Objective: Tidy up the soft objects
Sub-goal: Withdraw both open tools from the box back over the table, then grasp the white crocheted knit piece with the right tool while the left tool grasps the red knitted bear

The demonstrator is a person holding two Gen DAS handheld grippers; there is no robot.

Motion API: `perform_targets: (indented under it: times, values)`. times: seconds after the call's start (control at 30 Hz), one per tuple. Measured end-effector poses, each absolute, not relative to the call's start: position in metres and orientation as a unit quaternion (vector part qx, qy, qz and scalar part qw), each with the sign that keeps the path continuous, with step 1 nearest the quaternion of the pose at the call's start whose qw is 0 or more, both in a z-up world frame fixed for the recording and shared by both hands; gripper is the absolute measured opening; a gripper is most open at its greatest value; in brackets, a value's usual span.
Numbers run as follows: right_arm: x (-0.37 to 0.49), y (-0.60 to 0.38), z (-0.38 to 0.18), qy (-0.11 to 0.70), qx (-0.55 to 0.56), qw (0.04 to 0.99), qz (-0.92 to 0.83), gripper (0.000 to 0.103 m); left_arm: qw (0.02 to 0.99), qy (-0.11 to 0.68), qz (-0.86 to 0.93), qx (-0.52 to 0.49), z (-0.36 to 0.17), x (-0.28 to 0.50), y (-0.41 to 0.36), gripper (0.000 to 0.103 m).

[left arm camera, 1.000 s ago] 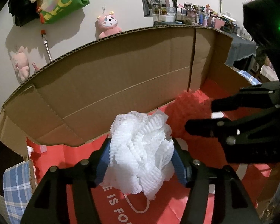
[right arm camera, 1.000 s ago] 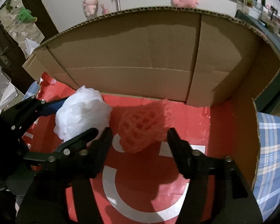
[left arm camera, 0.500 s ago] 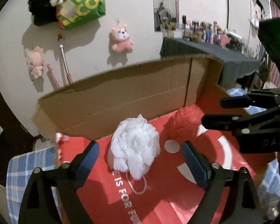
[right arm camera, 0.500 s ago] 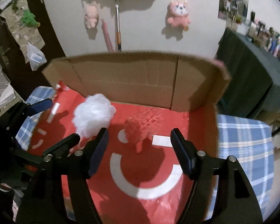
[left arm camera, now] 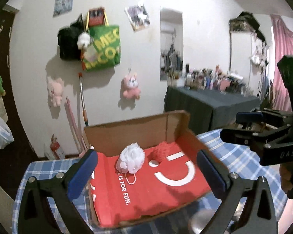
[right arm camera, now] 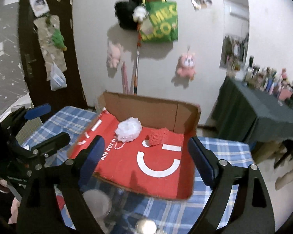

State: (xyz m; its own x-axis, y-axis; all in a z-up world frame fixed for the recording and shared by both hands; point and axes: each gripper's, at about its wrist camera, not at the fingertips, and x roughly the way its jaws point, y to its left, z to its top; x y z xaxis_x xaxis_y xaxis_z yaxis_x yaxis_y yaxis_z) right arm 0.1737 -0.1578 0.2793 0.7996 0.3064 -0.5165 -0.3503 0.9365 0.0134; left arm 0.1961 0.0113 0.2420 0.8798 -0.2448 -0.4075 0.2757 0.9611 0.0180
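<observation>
A white mesh pouf [left arm camera: 130, 159] and a red mesh ball [left arm camera: 163, 152] lie side by side on the red floor of an open cardboard box [left arm camera: 136, 134]. My left gripper [left arm camera: 147, 172] hangs back from and above the box, its jaws opening wide with nothing between them. In the right wrist view the white pouf [right arm camera: 129, 129] and red ball [right arm camera: 159, 136] rest near the back wall of the box [right arm camera: 146, 109]. My right gripper [right arm camera: 147, 152] is also drawn back, its jaws opening and empty. Each gripper shows in the other's view: left gripper [right arm camera: 56, 121], right gripper [left arm camera: 230, 125].
The box sits on a table with a blue plaid cloth [right arm camera: 220, 148]. A clear jar [right arm camera: 97, 200] and a round shiny object [right arm camera: 145, 226] stand near the front edge. A dark table with bottles [right arm camera: 263, 101] is at the right. Plush toys and a green bag [left arm camera: 103, 48] hang on the wall.
Both grippers let go of their loads, the left the white pouf and the right the red ball. They opened wide and pulled up and back from the box. Both soft things stay on the box floor.
</observation>
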Motion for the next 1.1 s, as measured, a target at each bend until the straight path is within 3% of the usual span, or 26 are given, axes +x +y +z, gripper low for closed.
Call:
perform_targets:
  times: [0.5, 0.77, 1.1]
  values:
    - [0.007, -0.174, 0.271, 0.162, -0.044, 0.973, 0.161, 0.098, 0.986, 0.107, -0.125, 0.017, 0.256, 0.041, 0.022, 0.103]
    - [-0.031, -0.18, 0.216, 0.159, -0.029, 0.979, 0.125, 0.098, 0.989, 0.104, -0.107, 0.001, 0.203, -0.009, 0.02, 0.103]
    - [-0.033, -0.184, 0.141, 0.188, -0.005, 0.978, 0.087, 0.098, 0.987, 0.139, -0.081, -0.004, 0.132, -0.017, 0.011, 0.103]
